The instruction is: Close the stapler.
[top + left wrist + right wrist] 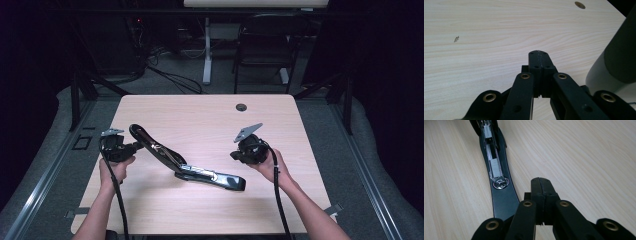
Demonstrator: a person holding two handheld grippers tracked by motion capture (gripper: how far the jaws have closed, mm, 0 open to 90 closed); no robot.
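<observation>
From the high view, an opened black stapler [186,162] is seen on the wooden table [210,115], its long axis running from ten o'clock to four o'clock: the raised arm points toward the left gripper [136,146], the flat base toward four o'clock. The right gripper [234,156] is held just off the base.

In the left gripper view, the left gripper [538,53] is clenched on nothing above bare wood.

In the right gripper view, the right gripper [540,180] is likewise clenched and empty, and the stapler [497,170] is stretched from six toward eleven o'clock beside it.
</observation>
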